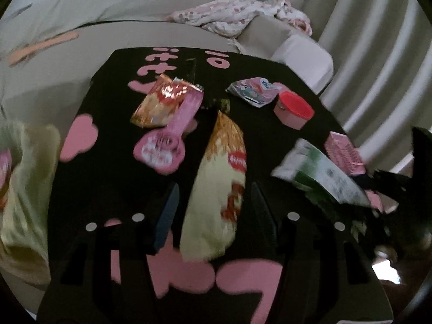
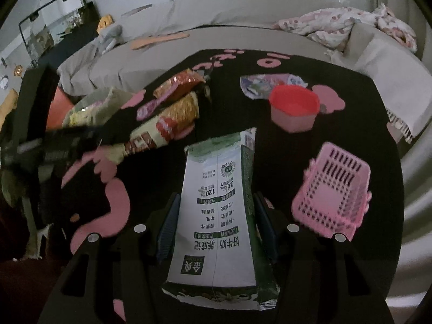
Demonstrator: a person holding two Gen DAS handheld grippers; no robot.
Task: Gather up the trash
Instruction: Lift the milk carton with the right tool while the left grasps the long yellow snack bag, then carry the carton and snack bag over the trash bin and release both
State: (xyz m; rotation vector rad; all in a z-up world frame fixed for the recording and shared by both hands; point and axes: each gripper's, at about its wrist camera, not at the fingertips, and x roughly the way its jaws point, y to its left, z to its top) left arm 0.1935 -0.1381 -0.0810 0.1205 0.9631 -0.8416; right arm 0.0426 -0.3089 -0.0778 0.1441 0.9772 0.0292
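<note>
- The right gripper (image 2: 216, 229) has its jaws about half open and closed on a white-and-green milk carton (image 2: 220, 216), pads pressing its two side panels; the carton points away from the camera toward the red cup (image 2: 294, 108).
- The left gripper (image 1: 213, 208) has its jaws at a similar width around a yellow snack bag (image 1: 216, 189). The picture is blurred, so I cannot tell whether the pads press it.
- Both items sit over the black desk (image 2: 364, 102), on the near side of the red cup; the pink basket (image 2: 332, 194) lies just right of the carton.
- The carton looks empty: light, fairly stiff, but its walls would dent under a hard squeeze. Hold mid-body across the flat panels.
- The bag is likely light, soft, crinkly and slippery; pinch the flattened film near its middle.
</note>
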